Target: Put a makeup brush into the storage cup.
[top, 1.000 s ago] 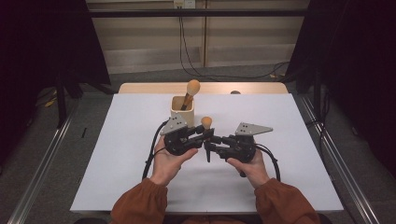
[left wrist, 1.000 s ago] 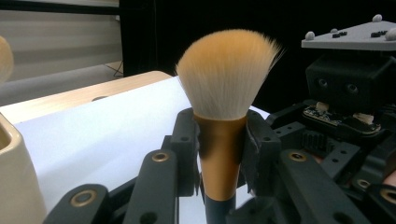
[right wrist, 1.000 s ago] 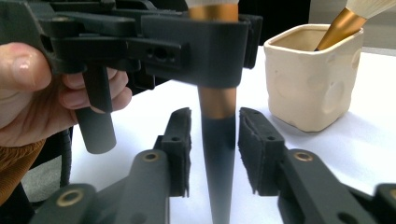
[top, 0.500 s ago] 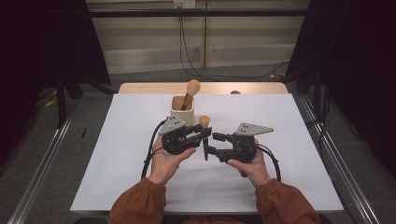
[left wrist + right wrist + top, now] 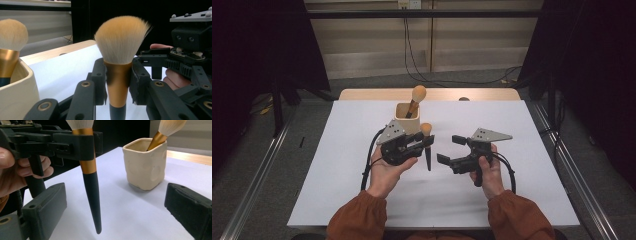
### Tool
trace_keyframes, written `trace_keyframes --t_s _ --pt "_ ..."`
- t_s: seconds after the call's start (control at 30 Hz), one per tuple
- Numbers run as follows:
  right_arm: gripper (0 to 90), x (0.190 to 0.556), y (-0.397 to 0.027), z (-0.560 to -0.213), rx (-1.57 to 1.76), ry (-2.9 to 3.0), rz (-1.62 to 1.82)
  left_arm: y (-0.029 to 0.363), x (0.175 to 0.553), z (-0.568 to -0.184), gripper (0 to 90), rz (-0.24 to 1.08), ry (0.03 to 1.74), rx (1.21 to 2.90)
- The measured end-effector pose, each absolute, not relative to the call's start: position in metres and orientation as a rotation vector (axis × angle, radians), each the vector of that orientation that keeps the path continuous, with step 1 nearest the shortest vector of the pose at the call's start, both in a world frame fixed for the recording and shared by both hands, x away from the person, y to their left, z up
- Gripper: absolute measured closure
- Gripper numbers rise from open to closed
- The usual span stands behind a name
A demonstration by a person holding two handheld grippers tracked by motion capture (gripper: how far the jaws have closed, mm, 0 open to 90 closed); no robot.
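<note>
A makeup brush [image 5: 426,131] with a tan head, gold ferrule and black handle stands upright above the white table cover [image 5: 352,165]. My left gripper [image 5: 424,143] is shut on its ferrule [image 5: 118,82]. My right gripper [image 5: 450,149] sits just right of the brush. Its jaws have just been opening and now stand wide with nothing pressed between them. In the right gripper view the black handle [image 5: 92,192] hangs free just ahead of them. Behind stands a cream cup [image 5: 407,119] holding a second brush [image 5: 417,96].
The cup [image 5: 145,167] stands a short way behind the left gripper, near the table's far edge. A wooden strip [image 5: 492,94] runs along that edge. Cables trail from both grippers toward the person's orange sleeves [image 5: 362,220].
The right gripper's jaws have opened off the brush handle and drawn back to the right. The left gripper keeps the brush upright in the same place.
</note>
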State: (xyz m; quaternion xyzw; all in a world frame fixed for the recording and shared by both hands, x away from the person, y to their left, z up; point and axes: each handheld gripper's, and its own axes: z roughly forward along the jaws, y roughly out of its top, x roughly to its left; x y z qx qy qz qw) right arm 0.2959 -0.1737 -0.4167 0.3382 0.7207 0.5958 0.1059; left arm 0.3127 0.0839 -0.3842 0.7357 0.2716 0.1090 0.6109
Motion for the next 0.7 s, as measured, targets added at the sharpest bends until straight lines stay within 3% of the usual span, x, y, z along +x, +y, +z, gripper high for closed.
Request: trace_keyframes --t_s 0.7 --pt "5.0 0.280 -0.204 -0.424 1.051 2.013 1.697 0.115 0.320 -0.377 69.5 0.293 0.690 1.684"
